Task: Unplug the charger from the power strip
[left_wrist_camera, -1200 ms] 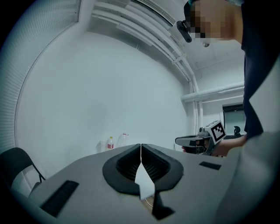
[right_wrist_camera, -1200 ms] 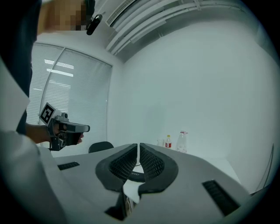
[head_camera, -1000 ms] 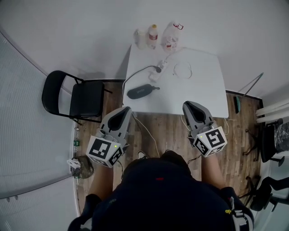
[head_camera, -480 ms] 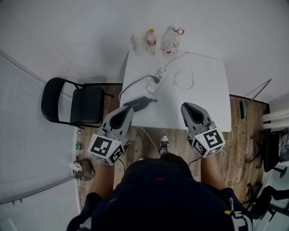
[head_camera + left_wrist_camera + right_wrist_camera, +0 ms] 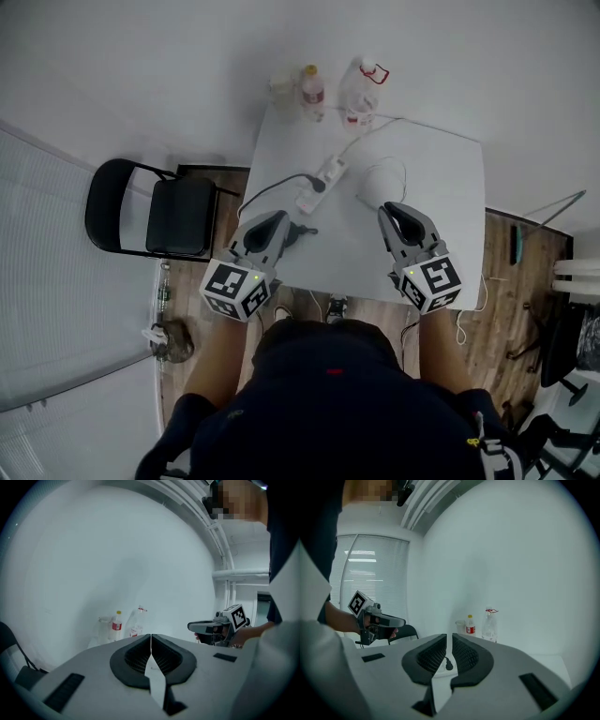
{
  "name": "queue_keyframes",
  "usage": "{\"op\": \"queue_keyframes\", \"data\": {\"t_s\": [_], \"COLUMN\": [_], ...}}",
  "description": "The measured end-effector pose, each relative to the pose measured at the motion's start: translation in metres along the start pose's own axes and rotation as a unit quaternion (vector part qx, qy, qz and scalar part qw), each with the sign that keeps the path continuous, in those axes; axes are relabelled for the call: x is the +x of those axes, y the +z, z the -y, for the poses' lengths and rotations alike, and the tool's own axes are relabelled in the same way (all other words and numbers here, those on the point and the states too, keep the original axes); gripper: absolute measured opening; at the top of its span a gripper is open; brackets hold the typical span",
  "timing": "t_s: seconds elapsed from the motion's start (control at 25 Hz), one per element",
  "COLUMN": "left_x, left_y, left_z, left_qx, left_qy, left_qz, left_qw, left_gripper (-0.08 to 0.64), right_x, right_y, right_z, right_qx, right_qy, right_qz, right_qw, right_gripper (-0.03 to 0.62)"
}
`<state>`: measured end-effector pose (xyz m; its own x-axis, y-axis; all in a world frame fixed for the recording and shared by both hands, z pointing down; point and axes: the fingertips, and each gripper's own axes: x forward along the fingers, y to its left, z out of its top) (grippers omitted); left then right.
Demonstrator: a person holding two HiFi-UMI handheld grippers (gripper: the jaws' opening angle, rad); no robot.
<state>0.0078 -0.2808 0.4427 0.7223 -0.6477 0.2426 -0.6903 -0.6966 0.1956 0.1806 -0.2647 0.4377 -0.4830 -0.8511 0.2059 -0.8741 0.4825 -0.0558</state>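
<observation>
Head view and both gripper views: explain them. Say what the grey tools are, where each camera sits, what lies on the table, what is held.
No robot: a person holds a grey tool in each hand, the left gripper and the right gripper; the marker cubes belong to them. The head view looks down from the person's head. Each gripper view looks along that gripper's own jaws. On the white table lie a white power strip with a black plug in it, a coiled white cable, and bottles at the far edge. Both pairs of jaws are closed and empty.
</observation>
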Motion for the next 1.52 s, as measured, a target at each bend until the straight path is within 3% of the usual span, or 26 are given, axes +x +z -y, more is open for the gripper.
{"op": "queue_keyframes", "data": {"t_s": [0.28,0.4,0.8,1.2,1.52], "left_x": [0.061,0.084,0.143,0.156,0.156], "left_y": [-0.039,-0.065,-0.144,-0.178,-0.184], "left_z": [-0.047,-0.061,-0.078,-0.085,-0.091], "left_qx": [-0.031,-0.047,-0.081,-0.092,-0.09], "left_qy": [0.006,-0.003,-0.013,-0.005,-0.003], "left_qz": [-0.043,-0.073,-0.178,-0.199,-0.206], "left_qw": [0.9986,0.9962,0.9805,0.9757,0.9743], "left_gripper": [0.023,0.023,0.023,0.023,0.023], "right_x": [0.077,0.108,0.19,0.225,0.227], "right_y": [-0.031,-0.052,-0.142,-0.193,-0.193], "right_z": [0.016,0.02,0.026,0.032,0.034], "right_qx": [-0.01,0.004,-0.008,-0.01,-0.006], "right_qy": [0.007,0.012,0.045,0.057,0.05], "right_qz": [-0.047,-0.073,-0.192,-0.25,-0.242], "right_qw": [0.999,0.997,0.98,0.967,0.969], "right_gripper": [0.038,0.109,0.192,0.199,0.181]}}
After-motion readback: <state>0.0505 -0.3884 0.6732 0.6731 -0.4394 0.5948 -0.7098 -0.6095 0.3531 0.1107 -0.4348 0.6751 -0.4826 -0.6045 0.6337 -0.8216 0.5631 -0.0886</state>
